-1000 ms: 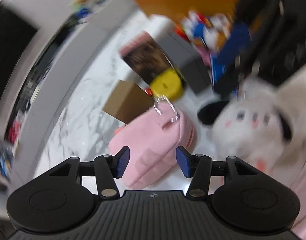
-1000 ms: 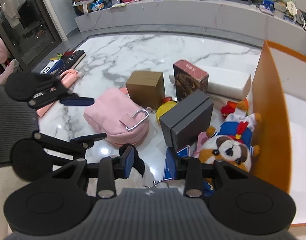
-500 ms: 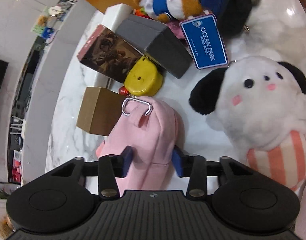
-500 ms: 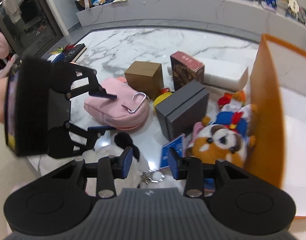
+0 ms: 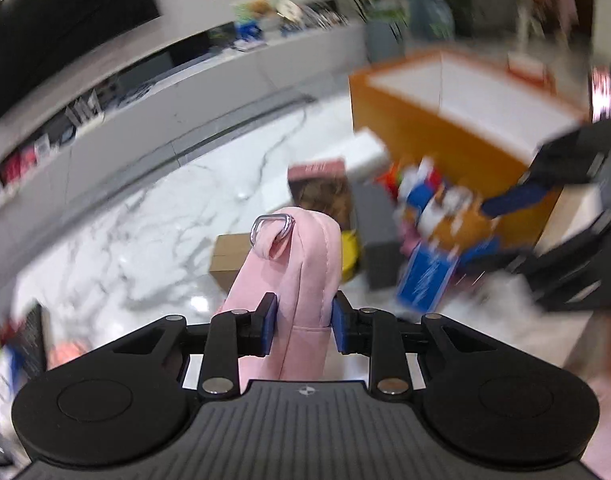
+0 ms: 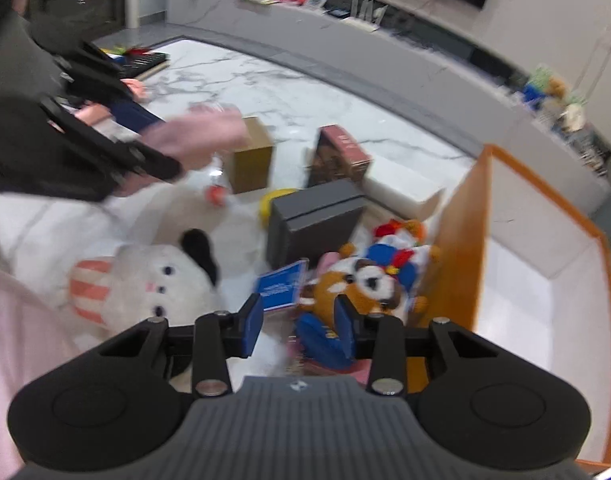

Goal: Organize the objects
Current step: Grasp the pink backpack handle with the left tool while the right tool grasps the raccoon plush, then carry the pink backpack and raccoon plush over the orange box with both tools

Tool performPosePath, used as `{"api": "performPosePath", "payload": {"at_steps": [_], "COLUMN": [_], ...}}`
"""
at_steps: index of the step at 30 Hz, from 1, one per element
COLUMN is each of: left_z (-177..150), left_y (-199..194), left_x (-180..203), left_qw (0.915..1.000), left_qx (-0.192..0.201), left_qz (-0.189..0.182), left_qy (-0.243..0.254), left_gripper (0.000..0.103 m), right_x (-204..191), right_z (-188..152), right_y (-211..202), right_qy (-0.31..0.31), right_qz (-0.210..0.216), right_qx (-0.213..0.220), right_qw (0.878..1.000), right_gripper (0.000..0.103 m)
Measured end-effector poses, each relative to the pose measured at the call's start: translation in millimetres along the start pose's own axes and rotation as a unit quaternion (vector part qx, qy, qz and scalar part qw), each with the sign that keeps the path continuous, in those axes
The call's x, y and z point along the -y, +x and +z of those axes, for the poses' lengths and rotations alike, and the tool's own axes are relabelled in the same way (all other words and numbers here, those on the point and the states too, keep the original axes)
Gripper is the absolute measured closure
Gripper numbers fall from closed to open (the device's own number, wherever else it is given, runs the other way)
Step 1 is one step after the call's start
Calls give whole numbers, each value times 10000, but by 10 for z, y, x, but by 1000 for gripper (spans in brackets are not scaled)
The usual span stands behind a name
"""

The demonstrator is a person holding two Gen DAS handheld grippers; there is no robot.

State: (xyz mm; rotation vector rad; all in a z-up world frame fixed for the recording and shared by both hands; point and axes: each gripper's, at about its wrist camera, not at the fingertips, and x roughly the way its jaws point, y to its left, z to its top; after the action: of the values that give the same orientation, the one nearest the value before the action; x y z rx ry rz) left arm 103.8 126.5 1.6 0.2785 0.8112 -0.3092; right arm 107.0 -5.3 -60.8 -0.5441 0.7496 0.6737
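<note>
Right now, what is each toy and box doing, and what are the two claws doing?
Left claw: shut on the pink pouch.
Pink pouch: lifted off the floor.
Right claw: open, holding nothing.
White plush dog: lying on the floor.
Red panda plush: lying beside the orange box.
Orange box: open on top.
Grey box: closed.

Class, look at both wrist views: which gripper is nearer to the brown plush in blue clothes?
Right. The right gripper hovers open just above the brown plush; the left gripper is farther off, clamped on the pink pouch.
</note>
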Motion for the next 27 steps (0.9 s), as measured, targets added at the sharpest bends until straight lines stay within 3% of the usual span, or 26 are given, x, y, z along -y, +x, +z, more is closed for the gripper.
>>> {"api": "performPosePath", "payload": {"at_steps": [2, 6, 8, 11, 17, 22, 27], "left_z": [13, -55, -98, -127, -163, -138, -90], "left_y": [-54, -162, -201, -223, -346, -386, -481], "left_x": [-32, 4, 11, 39, 67, 151, 212], "left_qw": [9982, 9896, 9836, 9808, 9758, 9771, 9764], "left_qx": [98, 294, 402, 498, 637, 551, 587], "left_qz": [-150, -199, -298, -134, -123, -133, -128], "left_qy": [-572, -1395, -1732, -1883, -2088, -2052, -2072], "left_gripper": [71, 71, 71, 71, 71, 71, 71], "right_x": [-30, -111, -179, -275, -270, -289, -239], "right_z": [-19, -37, -50, -53, -18, -57, -92], "right_y": [42, 208, 262, 369, 567, 532, 358], "right_qy": [-230, -802, -1032, -1339, -1266, -1361, -1409], "right_qz": [-422, -785, -890, -1263, -1347, -1453, -1275], "right_qx": [99, -45, -26, -9, -136, -98, 61], "right_qw": [9988, 9937, 9907, 9829, 9827, 9799, 9818], "right_gripper": [40, 37, 30, 30, 28, 44, 49]}}
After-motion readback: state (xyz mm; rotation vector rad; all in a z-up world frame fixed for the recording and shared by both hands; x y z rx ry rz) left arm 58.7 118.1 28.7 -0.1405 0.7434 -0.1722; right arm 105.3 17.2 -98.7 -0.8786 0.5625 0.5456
